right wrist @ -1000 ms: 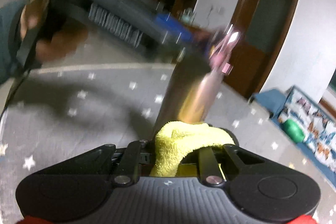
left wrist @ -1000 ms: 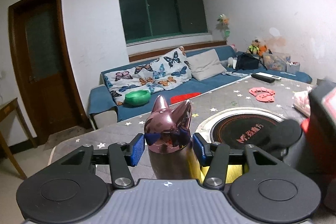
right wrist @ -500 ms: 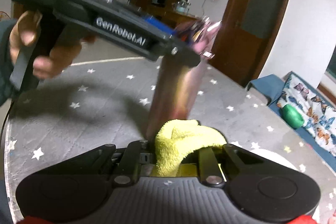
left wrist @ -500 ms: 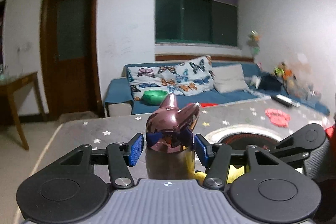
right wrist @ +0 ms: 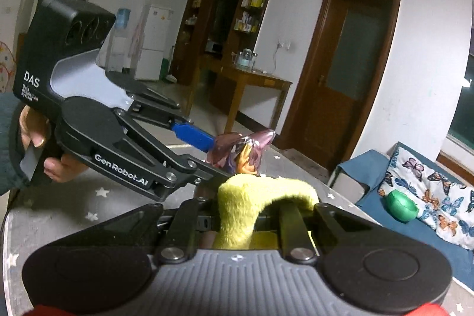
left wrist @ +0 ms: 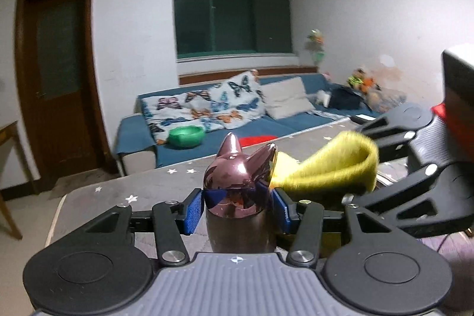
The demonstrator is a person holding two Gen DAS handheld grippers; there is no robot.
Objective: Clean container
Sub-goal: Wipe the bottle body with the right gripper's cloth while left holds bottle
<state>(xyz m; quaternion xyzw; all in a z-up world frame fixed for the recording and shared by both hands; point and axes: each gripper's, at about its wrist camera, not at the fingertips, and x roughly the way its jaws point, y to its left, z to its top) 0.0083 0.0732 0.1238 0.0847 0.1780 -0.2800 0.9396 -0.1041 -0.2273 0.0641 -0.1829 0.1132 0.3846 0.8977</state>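
Left to right: person's hand [right wrist: 41, 150] on the handle of the left gripper [left wrist: 237, 208], blue pads [left wrist: 194, 211] pinched on either side of the container [left wrist: 238, 191], just below its glossy mauve cat-ear lid, so it's clamped on it, jaws only as wide as the bottle neck. Container is upright between the fingers, held over the grey star-print table [left wrist: 118, 191]; can't tell whether its base touches the table, the body is hidden behind the gripper housing. Right of that, right gripper [right wrist: 254, 215] closed on a folded yellow cloth [right wrist: 251, 197], jaws nearly together with the cloth bunched between them. From the left wrist view the cloth [left wrist: 326, 165] loops in from the right and touches the right ear and shoulder of the lid; it's motion-blurred. From the right wrist view the cloth sits just below and in front of the lid [right wrist: 241, 150]. Background: blue sofa [left wrist: 266, 126] with butterfly cushions, green bowl [left wrist: 186, 135] on it, well apart from the table action.
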